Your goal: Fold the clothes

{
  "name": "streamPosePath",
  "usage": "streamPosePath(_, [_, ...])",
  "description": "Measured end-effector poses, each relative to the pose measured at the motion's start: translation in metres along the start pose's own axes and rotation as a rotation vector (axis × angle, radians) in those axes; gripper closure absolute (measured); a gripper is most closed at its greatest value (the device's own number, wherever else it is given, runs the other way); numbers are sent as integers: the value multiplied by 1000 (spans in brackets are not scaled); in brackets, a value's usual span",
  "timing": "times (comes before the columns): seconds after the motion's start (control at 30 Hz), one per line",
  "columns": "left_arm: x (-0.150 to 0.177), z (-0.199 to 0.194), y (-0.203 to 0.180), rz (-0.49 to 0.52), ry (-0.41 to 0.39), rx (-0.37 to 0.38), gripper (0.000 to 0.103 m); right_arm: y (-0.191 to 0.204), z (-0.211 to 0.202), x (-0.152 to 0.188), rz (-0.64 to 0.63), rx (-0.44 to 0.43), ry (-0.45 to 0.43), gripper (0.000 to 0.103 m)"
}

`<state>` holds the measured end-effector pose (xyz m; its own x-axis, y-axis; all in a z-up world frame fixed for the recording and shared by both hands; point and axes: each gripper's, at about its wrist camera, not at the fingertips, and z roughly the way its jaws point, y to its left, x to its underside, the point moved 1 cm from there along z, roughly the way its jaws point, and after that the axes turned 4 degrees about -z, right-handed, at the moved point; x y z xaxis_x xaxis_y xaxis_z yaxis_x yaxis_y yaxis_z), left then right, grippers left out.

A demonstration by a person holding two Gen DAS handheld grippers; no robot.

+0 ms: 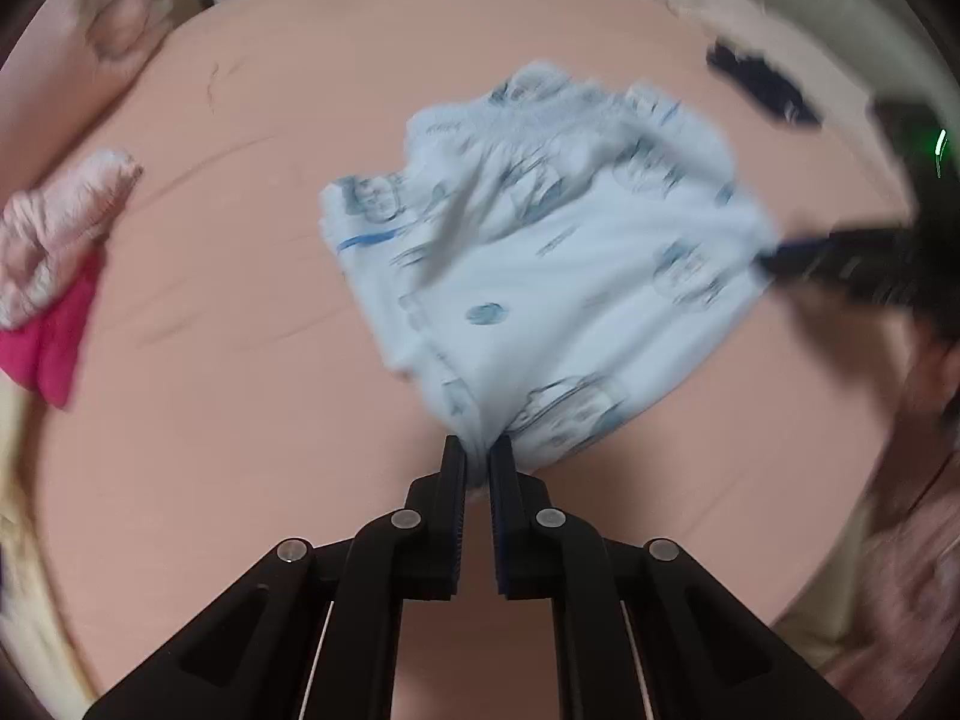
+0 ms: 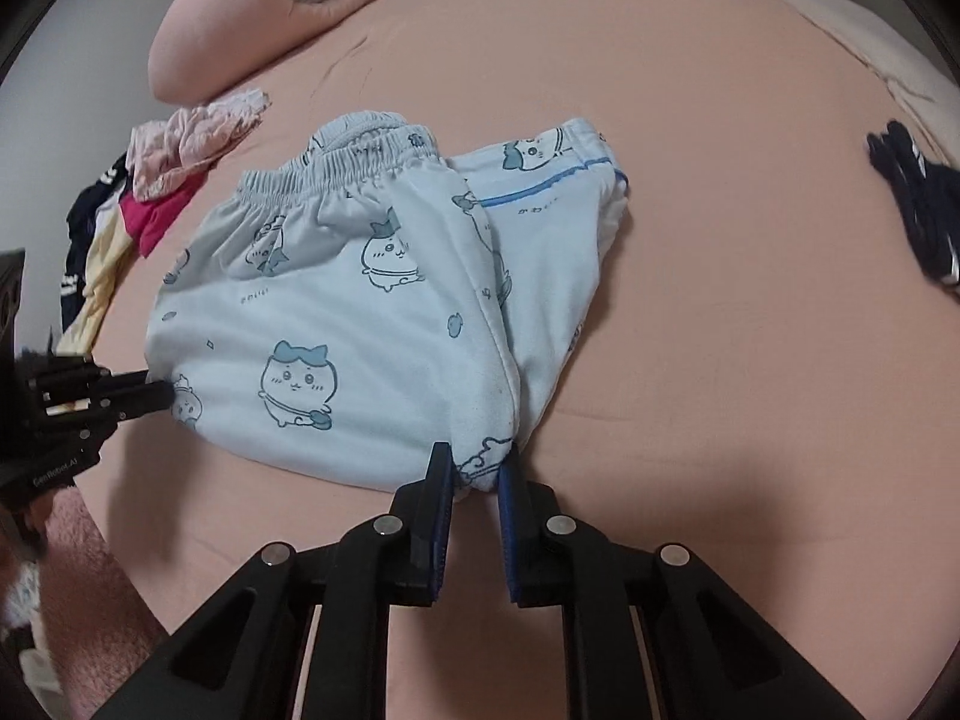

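Note:
Light blue pyjama pants [image 1: 540,252] with cartoon prints lie folded on the peach bed sheet [image 1: 240,420], blurred in the left wrist view. My left gripper [image 1: 478,459] is shut on a bunched edge of the pants nearest me. In the right wrist view the pants [image 2: 360,312] show an elastic waistband at the far side. My right gripper [image 2: 474,468] pinches the near fold of cloth between its blue pads. The left gripper [image 2: 165,396] clamps the pants' left edge there, and the right gripper [image 1: 774,258] shows at the pants' right edge in the left view.
A pile of clothes lies to the left: a pale pink ruffled piece [image 2: 192,138], a magenta one [image 2: 156,216], and yellow and navy ones beneath. A dark navy garment [image 2: 918,222] lies at the right. A pink pillow [image 2: 240,18] sits at the far left. A forearm [image 2: 78,600] shows bottom left.

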<state>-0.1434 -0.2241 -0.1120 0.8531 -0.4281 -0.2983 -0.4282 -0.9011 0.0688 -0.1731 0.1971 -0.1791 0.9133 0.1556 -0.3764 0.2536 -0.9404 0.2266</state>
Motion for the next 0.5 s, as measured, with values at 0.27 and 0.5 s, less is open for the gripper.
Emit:
streamPosePath(0.27, [25,-29,33,-265,-59,294,94,-4,-28,-1,2,-57,-37,86])
streamPosePath(0.5, [31,-10,-28,-155,-87,235,81,-12,-22,4,24,-19,-6,86])
